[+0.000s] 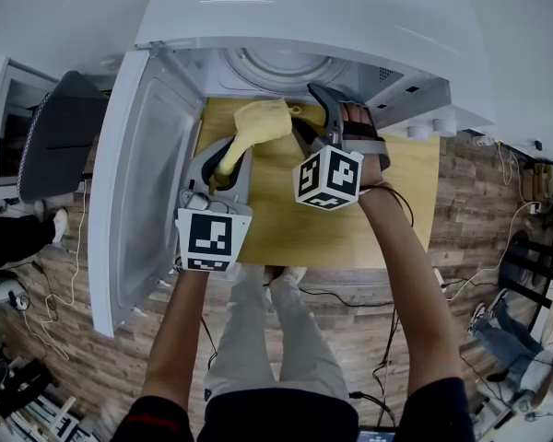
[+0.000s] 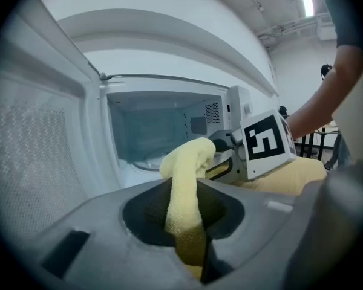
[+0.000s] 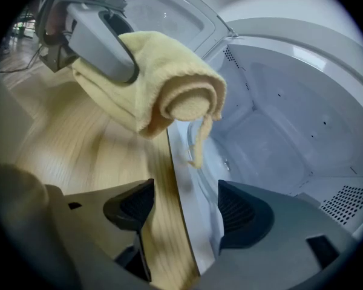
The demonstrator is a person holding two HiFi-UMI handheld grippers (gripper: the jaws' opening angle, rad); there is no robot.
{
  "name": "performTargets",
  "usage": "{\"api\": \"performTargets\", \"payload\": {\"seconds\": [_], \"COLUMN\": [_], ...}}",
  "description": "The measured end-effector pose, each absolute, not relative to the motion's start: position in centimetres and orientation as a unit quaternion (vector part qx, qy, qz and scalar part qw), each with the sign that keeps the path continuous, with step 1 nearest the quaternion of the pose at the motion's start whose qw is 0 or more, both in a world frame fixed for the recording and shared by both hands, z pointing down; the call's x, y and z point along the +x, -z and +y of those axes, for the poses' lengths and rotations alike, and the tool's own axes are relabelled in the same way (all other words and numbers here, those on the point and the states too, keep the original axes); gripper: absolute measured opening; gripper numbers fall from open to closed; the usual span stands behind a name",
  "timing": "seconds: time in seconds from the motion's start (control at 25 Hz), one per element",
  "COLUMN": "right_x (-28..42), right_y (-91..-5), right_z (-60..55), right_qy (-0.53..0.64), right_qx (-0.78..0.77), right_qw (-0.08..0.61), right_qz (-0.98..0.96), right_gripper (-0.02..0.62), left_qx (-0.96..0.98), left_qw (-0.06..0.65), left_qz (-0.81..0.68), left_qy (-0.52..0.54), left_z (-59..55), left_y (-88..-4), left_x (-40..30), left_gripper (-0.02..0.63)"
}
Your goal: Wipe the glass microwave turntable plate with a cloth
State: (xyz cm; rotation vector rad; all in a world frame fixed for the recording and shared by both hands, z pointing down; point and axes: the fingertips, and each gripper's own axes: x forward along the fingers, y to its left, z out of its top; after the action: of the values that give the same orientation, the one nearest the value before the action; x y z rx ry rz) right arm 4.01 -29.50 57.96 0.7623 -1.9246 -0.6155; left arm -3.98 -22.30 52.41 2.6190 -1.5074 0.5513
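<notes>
In the head view my left gripper (image 1: 229, 166) is shut on a yellow cloth (image 1: 256, 125), which sticks up towards the open white microwave (image 1: 350, 17). The left gripper view shows the cloth (image 2: 185, 186) pinched between the jaws of the left gripper (image 2: 184, 216). The glass turntable plate (image 1: 281, 67) lies inside the cavity, and its rim (image 3: 210, 162) also shows in the right gripper view. My right gripper (image 1: 323, 99) hovers at the microwave's mouth, to the right of the cloth. Its jaws (image 3: 184, 207) stand wide open with nothing between them, over the sill; the cloth (image 3: 169, 89) hangs above them.
The microwave door (image 1: 138, 182) is swung open at the left. The microwave stands on a wooden table (image 1: 387, 219). A dark chair (image 1: 60, 136) is at the far left, and cables run over the floor (image 1: 461, 284) to the right.
</notes>
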Motion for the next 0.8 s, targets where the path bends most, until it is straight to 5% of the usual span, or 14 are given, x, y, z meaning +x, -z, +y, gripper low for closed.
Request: {"api": "performTargets", "payload": {"seconds": [0.8], "right_x": [3.9], "right_y": [-58.0], "right_z": [-29.4], "right_qy": [0.262], "right_qx": [0.315], "right_qw": [0.454], "right_qz": [-0.791], "right_gripper": [0.291], "left_qx": [0.823], "left_qw": [-0.096], "left_qz": [-0.475], "left_qy": [-0.295], "left_z": [-32.4], "left_y": [-50.6], "left_x": [-1.9], "left_gripper": [0.069]}}
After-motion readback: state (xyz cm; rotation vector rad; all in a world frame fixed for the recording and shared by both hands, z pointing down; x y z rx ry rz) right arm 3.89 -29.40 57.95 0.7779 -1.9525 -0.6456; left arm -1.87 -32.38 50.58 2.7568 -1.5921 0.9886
